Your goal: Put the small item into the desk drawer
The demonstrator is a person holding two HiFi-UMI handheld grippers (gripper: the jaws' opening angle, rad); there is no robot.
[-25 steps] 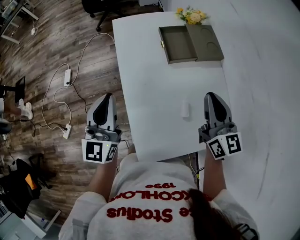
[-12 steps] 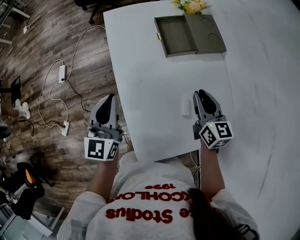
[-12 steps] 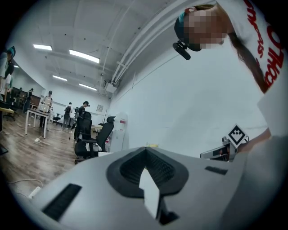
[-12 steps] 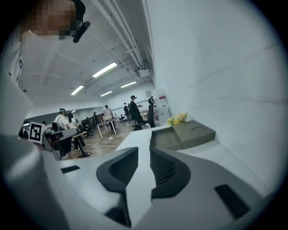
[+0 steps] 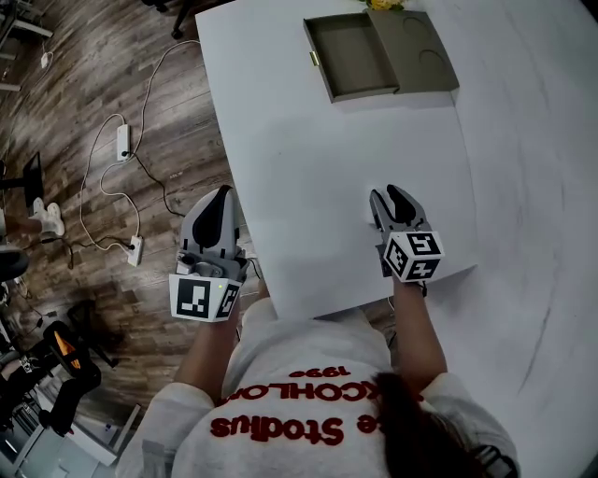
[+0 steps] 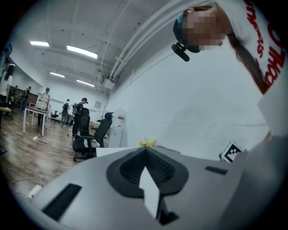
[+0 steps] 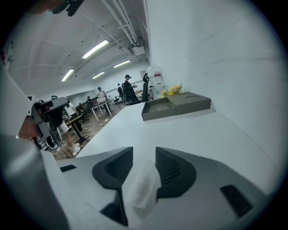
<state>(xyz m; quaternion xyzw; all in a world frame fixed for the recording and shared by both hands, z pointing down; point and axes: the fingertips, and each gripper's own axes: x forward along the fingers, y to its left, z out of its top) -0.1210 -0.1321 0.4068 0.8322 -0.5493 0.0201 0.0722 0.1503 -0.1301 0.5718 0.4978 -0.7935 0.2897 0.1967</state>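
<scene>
A small white item (image 7: 143, 184) lies on the white table (image 5: 299, 159) between the jaws of my right gripper (image 5: 387, 196). Those jaws are opening and stand apart on either side of it, with no pad pressing on it; in the head view the gripper hides most of the item. The olive-grey desk organiser (image 5: 420, 51) sits at the table's far end, its drawer (image 5: 350, 58) pulled out to the left and empty; the right gripper view shows the drawer (image 7: 158, 109) straight ahead. My left gripper (image 5: 213, 201) hangs shut and empty off the table's left edge, over the floor.
Yellow flowers (image 5: 383, 4) stand just behind the organiser. Cables and power strips (image 5: 123, 140) lie on the wooden floor at the left. Office chairs (image 6: 85, 134) and people at desks show far off in the left gripper view. A white wall runs along the table's right side.
My right gripper moved left over the small item and its jaws went from shut to spread around it. The left gripper stayed where it was.
</scene>
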